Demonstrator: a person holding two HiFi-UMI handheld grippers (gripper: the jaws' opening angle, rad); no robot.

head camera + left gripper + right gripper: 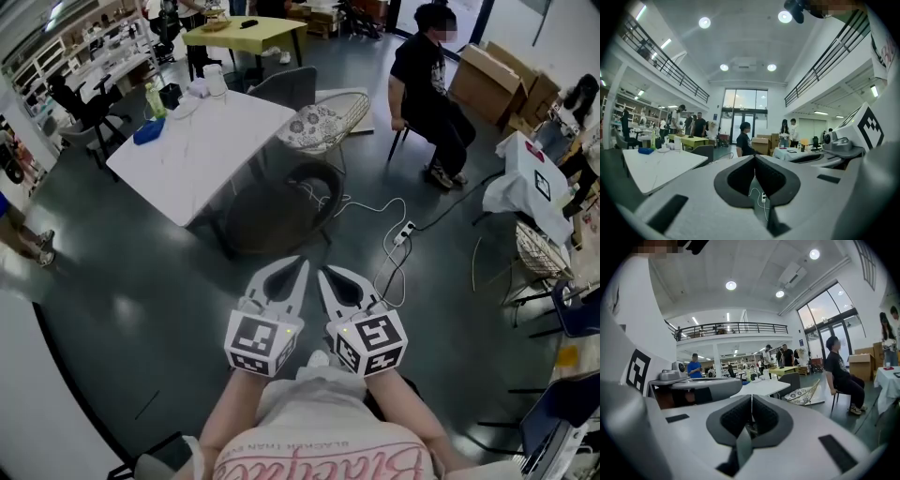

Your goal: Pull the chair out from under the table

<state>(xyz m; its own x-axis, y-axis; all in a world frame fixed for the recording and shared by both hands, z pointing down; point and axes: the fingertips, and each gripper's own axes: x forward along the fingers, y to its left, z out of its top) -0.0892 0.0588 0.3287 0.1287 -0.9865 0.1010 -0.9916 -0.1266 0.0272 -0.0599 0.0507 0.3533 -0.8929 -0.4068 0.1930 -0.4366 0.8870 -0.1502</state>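
Observation:
A dark round-backed chair (281, 208) stands on the grey floor at the near right side of the white table (202, 141), its far part tucked against the table's edge. My left gripper (298, 267) and right gripper (328, 277) hover side by side just short of the chair, pointing at it and apart from it. Both are shut with nothing between the jaws; the left tips (754, 157) meet and so do the right tips (751, 397). The table shows at left in the left gripper view (661, 164) and straight ahead in the right gripper view (764, 386). My own jaws hide the chair there.
A wire chair with a patterned cushion (323, 122) and a grey chair (286, 86) stand at the table's far side. A white power strip and cable (403, 234) lie on the floor to the right. A seated person (427, 84), cardboard boxes (497, 80) and a cloth-covered table (530, 183) stand further right.

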